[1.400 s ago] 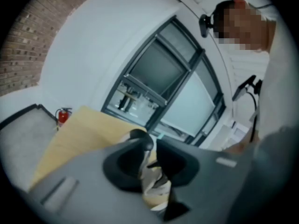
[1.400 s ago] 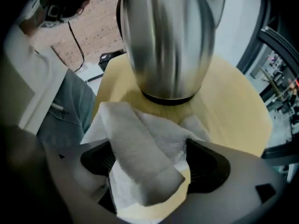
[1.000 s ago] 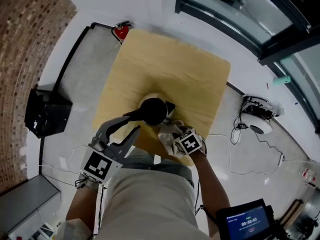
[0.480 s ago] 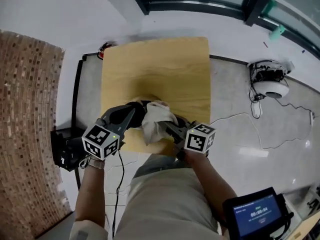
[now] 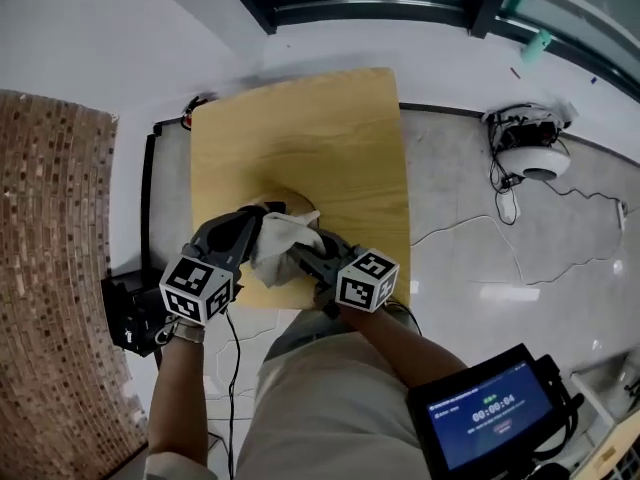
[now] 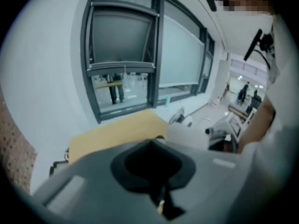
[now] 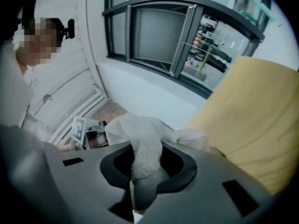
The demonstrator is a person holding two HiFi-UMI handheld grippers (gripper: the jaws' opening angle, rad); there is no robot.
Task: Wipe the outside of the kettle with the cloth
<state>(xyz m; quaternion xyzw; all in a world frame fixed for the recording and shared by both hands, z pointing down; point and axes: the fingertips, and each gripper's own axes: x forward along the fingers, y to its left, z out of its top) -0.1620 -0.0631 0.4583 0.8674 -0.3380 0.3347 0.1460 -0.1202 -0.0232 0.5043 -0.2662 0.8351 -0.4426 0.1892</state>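
Cloth now hides more of kettle, near edge of surface. R gripper jaws pinch cloth; L gripper jaws pressed together.

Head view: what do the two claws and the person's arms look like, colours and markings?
The left claw and right claw both have grey plastic bodies with darker inner parts. Each carries a white cube printed with black square markers. A thin black cable trails from the left one. The forearms are bare of sleeves.

Screen: green timer digits, apparently 00:00:04; other lines too small. Nothing else legible.
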